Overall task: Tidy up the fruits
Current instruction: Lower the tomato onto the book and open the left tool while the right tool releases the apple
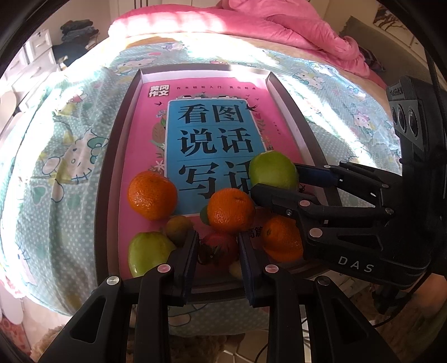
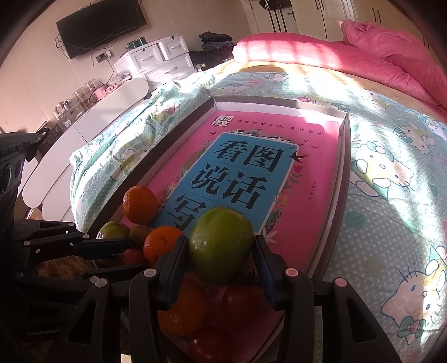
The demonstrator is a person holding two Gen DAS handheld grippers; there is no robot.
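Observation:
A dark tray (image 1: 110, 156) on the bed holds a pink and blue book (image 1: 212, 134) and several fruits at its near end. My right gripper (image 2: 220, 252) is shut on a green apple (image 2: 220, 245), also seen in the left wrist view (image 1: 272, 169). My left gripper (image 1: 218, 251) is open, its jaws on either side of a red fruit (image 1: 219, 248) without touching it. Oranges (image 1: 152, 194) (image 1: 230, 209) (image 1: 282, 237) and another green apple (image 1: 148, 252) lie around it. More red fruit (image 2: 245, 304) lies under the right gripper.
The tray (image 2: 345, 173) lies on a Hello Kitty bedsheet (image 1: 69, 156). A pink quilt (image 1: 251, 25) is bunched at the far end of the bed. White drawers (image 2: 156, 60) and a wall television (image 2: 100, 25) stand to the left.

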